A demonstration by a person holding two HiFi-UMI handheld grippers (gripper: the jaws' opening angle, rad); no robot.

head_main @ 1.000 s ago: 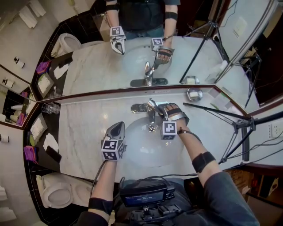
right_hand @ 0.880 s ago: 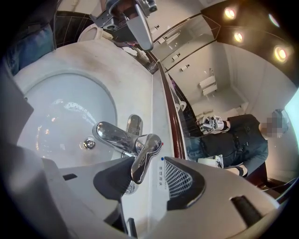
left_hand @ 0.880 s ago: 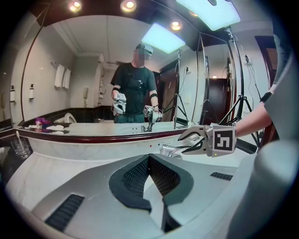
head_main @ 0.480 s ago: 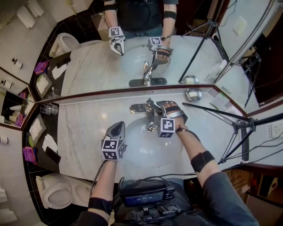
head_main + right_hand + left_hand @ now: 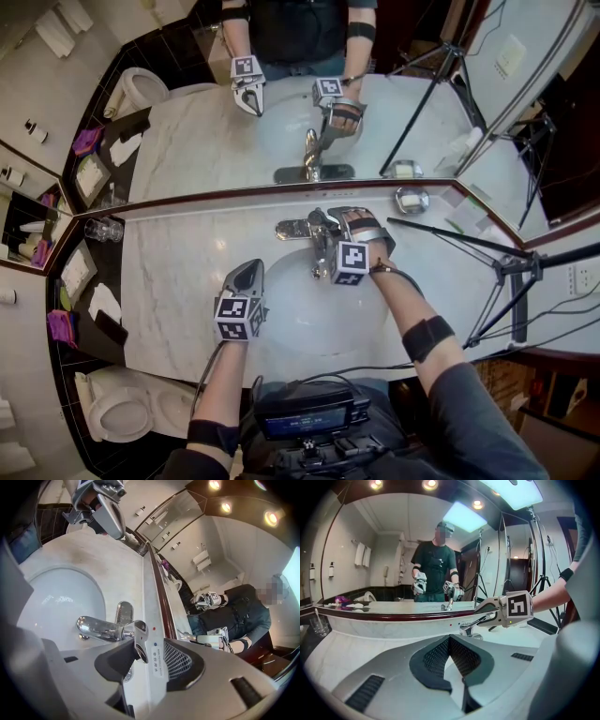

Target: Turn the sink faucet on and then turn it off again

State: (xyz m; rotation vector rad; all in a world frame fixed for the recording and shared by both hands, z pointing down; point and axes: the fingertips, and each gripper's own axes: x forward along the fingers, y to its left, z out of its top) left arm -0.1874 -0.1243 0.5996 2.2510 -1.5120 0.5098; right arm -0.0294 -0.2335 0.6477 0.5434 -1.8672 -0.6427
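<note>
In the head view, the chrome single-lever faucet [image 5: 298, 228] is standing at the back rim of the white oval sink [image 5: 309, 314] in the white marble table [image 5: 178, 272], with the right gripper [image 5: 328, 225] reaching its lever handle [image 5: 323, 219] and the left gripper [image 5: 249, 269] hovering beside the basin. In the left gripper view, the left fingers [image 5: 436, 660] are pressing together on nothing. In the right gripper view, the right fingers [image 5: 180, 660] are standing well apart, having just been closing slightly, with the lever handle [image 5: 138, 641] sitting between them against one finger only

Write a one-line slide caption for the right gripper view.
Right tool, jaws apart after just closing slightly, straddles the chrome faucet lever beside the white basin.
</note>
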